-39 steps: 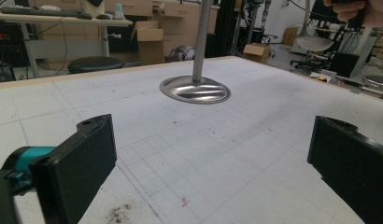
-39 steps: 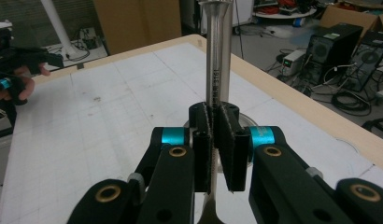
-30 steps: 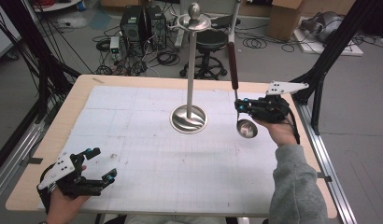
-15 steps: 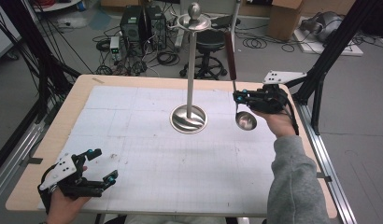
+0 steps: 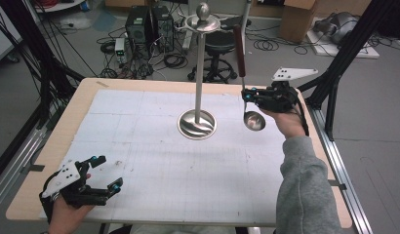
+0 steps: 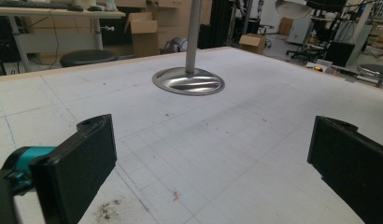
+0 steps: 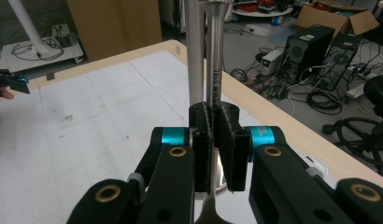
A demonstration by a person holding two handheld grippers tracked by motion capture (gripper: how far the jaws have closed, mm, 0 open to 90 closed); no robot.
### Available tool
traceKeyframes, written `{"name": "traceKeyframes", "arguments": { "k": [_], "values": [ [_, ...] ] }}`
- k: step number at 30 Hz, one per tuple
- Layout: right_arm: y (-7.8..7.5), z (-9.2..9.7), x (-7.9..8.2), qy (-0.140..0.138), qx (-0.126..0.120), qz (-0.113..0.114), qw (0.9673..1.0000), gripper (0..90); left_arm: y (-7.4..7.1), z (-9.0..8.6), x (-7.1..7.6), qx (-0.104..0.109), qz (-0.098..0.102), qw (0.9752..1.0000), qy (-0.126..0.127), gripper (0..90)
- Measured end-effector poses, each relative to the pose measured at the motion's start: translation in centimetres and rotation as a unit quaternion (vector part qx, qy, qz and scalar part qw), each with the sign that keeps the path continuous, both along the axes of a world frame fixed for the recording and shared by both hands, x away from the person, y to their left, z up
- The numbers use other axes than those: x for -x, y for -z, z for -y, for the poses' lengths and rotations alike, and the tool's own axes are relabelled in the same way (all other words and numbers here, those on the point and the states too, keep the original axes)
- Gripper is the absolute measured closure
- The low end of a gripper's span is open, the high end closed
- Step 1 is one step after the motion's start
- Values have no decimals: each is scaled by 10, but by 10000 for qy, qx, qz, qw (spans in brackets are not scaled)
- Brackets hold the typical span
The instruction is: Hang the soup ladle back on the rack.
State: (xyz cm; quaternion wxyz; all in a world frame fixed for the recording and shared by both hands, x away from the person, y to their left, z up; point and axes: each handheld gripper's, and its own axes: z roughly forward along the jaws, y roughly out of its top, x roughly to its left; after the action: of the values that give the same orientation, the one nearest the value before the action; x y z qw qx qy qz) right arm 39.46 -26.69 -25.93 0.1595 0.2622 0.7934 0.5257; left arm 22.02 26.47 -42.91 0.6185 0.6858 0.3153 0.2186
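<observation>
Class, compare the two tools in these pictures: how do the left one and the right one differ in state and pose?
The left tool has its jaws wide apart with nothing between them, while the right tool is shut on the ladle by its metal shaft. The left tool sits low at the near table corner; the right tool is raised beside the stand, holding the ladle upright. Both are black, hand-held, with teal fittings.

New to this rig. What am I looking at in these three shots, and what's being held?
No robot here: a person holds a two-jaw gripper in each hand. The high view looks down on the table from above the person's side. The other two come from cameras riding on each gripper, looking along its black jaws. On the table stands a metal stand with a round base. The right gripper is shut on a ladle held upright, its bowl near the table. The left gripper is open and holds nothing, low near the front edge.
</observation>
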Motion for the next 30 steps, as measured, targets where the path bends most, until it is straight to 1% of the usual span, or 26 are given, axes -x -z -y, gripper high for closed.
{"name": "traceKeyframes", "arguments": {
  "k": [2, 8, 9, 10, 20, 25, 30],
  "values": [
    [-1, -1, -1, -1, -13, 15, 10000, 844, 0, 0, 0, -30, -21, 10000, 5, 17],
    [-4, -6, -1, -59, -37, 58, 10000, 844, 0, 0, 0, -15, -21, 10000, 27, 17],
    [-4, -7, -1, -79, -36, 98, 9999, 844, 0, 0, 0, -8, -32, 10000, 25, 17],
    [-4, -7, 0, -73, -45, 72, 9999, 844, 0, 0, 0, -18, -16, 10000, 16, 17],
    [-8, -12, -2, -111, -16, 84, 9999, 843, 0, 0, 0, -5, -32, 10000, 22, 18],
    [-7, -14, -4, -121, 23, 65, 9999, 843, 0, -1, 0, -8, -29, 10000, 22, 17],
    [-7, -14, -5, -91, 7, 24, 10000, 843, 0, -1, 1, -2, -23, 10000, 29, 17]
  ]
}}
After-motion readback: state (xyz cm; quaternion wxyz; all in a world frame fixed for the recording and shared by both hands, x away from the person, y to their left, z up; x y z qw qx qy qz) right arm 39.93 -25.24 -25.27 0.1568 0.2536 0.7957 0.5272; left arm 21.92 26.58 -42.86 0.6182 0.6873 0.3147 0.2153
